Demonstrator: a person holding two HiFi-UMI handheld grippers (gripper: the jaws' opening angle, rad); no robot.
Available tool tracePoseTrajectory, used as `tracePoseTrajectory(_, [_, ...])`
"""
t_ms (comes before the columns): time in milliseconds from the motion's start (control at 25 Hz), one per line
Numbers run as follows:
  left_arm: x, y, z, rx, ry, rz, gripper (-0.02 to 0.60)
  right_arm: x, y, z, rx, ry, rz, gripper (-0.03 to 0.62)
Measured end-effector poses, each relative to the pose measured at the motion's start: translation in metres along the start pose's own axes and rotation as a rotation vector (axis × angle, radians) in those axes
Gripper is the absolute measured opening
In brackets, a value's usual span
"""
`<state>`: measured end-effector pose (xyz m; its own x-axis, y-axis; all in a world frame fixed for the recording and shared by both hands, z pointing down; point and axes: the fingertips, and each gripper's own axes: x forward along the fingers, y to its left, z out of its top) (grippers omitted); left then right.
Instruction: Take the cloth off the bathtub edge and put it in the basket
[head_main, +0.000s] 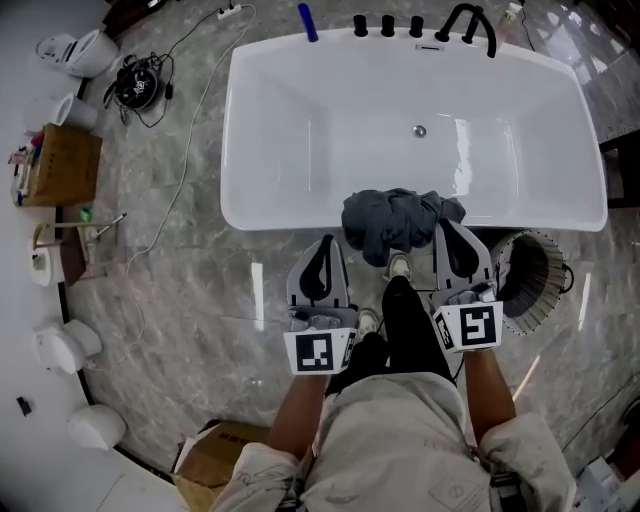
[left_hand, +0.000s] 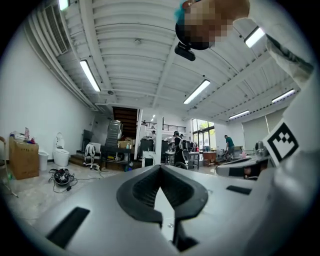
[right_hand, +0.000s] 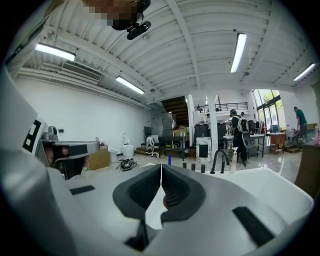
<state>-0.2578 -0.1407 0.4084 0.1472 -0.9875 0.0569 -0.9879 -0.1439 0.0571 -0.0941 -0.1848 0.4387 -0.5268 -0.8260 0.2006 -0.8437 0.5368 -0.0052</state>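
A dark grey-blue cloth (head_main: 393, 222) lies bunched over the near edge of the white bathtub (head_main: 300, 120). A round mesh basket (head_main: 532, 272) stands on the floor to the right, just below the tub's rim. My left gripper (head_main: 327, 241) is shut and empty, held over the floor just left of the cloth. My right gripper (head_main: 447, 224) is shut and empty too, its tips at the cloth's right side. In the left gripper view the jaws (left_hand: 160, 168) meet with nothing between them. The right gripper view shows the same (right_hand: 161, 168), with the tub (right_hand: 282, 187) beyond.
Black taps and a faucet (head_main: 470, 24) line the tub's far rim, beside a blue object (head_main: 308, 22). A cardboard box (head_main: 62, 165), toilets (head_main: 80, 52) and a trailing cable (head_main: 180, 190) sit at the left. The person's shoes (head_main: 399, 266) stand between the grippers.
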Motion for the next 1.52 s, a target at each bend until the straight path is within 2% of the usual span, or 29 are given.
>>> tracePoseTrajectory(120, [0.013, -0.003, -0.026, -0.011, 0.018, -0.010, -0.005, 0.018, -0.005, -0.037, -0.003, 0.054, 0.018, -0.009])
tracePoseTrajectory(320, [0.025, -0.003, -0.076, -0.005, 0.093, 0.007, -0.005, 0.045, -0.014, -0.113, 0.091, 0.193, 0.034, -0.009])
tracePoseTrajectory(440, [0.032, -0.004, -0.104, -0.022, 0.142, 0.016, -0.005, 0.060, -0.019, -0.156, 0.087, 0.274, 0.052, 0.005])
tracePoseTrajectory(680, [0.035, -0.013, -0.150, -0.046, 0.252, 0.025, -0.005, 0.079, -0.011, -0.233, 0.073, 0.439, 0.158, 0.113])
tracePoseTrajectory(920, [0.036, -0.010, -0.176, -0.061, 0.310, 0.066, -0.005, 0.097, -0.005, -0.294, 0.025, 0.580, 0.221, 0.237])
tracePoseTrajectory(1120, [0.041, -0.001, -0.189, -0.070, 0.351, 0.110, -0.005, 0.111, 0.000, -0.336, -0.032, 0.718, 0.279, 0.324])
tracePoseTrajectory(1240, [0.042, 0.002, -0.197, -0.072, 0.366, 0.128, -0.005, 0.116, 0.000, -0.361, -0.114, 0.801, 0.294, 0.364])
tracePoseTrajectory(1520, [0.040, 0.009, -0.207, -0.095, 0.387, 0.156, -0.005, 0.127, 0.003, -0.392, -0.317, 0.958, 0.297, 0.374])
